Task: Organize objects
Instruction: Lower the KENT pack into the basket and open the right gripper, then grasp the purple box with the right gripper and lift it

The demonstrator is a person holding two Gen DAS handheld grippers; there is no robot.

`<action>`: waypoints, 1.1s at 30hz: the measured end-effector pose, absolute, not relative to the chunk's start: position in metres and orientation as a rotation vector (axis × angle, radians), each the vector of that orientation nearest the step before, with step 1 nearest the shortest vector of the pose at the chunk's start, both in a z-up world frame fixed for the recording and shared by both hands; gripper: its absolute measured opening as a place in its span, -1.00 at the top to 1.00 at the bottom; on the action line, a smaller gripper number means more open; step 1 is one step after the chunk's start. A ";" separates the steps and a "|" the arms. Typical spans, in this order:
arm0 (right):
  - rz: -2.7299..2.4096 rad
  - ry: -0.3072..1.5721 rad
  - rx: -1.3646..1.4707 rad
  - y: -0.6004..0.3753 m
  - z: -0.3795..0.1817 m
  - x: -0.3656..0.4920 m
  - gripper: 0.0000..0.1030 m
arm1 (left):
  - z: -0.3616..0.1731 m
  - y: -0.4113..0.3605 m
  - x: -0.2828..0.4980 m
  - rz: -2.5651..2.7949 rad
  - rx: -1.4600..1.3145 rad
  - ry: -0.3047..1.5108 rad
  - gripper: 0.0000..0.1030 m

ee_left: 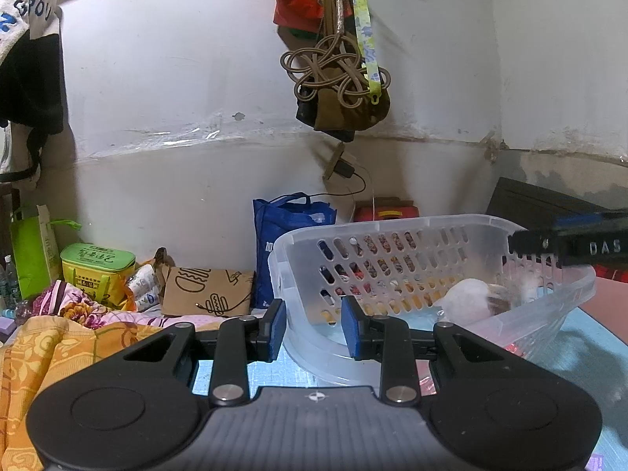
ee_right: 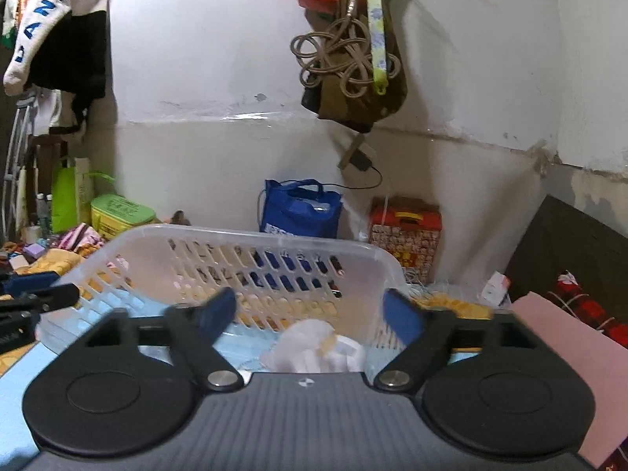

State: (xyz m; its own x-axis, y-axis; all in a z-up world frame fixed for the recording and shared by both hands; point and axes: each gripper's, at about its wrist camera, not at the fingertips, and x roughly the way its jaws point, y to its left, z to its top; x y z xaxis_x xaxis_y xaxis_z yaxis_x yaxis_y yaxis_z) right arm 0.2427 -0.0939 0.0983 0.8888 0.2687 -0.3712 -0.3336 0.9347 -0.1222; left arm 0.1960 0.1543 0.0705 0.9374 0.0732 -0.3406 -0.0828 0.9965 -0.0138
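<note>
Left wrist view: the left gripper (ee_left: 313,327) sits low and level, its blue pads (ee_left: 278,324) a small gap apart with nothing between them. The tips stand at the near-left corner of the clear basket (ee_left: 392,225), which lies on a light-blue mat (ee_left: 588,357); whether the right pad touches the basket wall cannot be told. Inside the basket, toward its right end, lies a white bundle (ee_left: 467,300). The right gripper (ee_left: 569,245) reaches in from the right edge over the basket's far-right rim — its jaws are not readable from here. Left of the basket there is open bedding, with an orange cloth (ee_left: 59,353) near and a brown paper bag (ee_left: 208,292) and a blue bag (ee_left: 290,235) by the wall.

Right wrist view: the right gripper (ee_right: 310,314) hangs over the basket (ee_right: 251,235), tilted slightly downward, jaws spread wide and empty. The white bundle (ee_right: 314,343) lies directly below, between the fingers, on the basket floor — apart from both. The basket's far wall rises just ahead. To the right the mat is partly covered by a pink sheet (ee_right: 557,353); a red box (ee_right: 408,231) stands by the wall behind.
</note>
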 end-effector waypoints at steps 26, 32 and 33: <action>0.435 0.363 0.031 -0.138 -0.012 0.090 -0.93 | 0.072 0.153 0.198 0.089 -0.018 0.344 0.33; 0.460 0.374 -0.025 -0.125 -0.024 0.093 -0.70 | 0.071 0.153 0.197 0.089 -0.016 0.344 0.33; 0.460 0.374 -0.037 -0.124 -0.025 0.094 -0.66 | 0.071 0.153 0.197 0.088 -0.015 0.344 0.33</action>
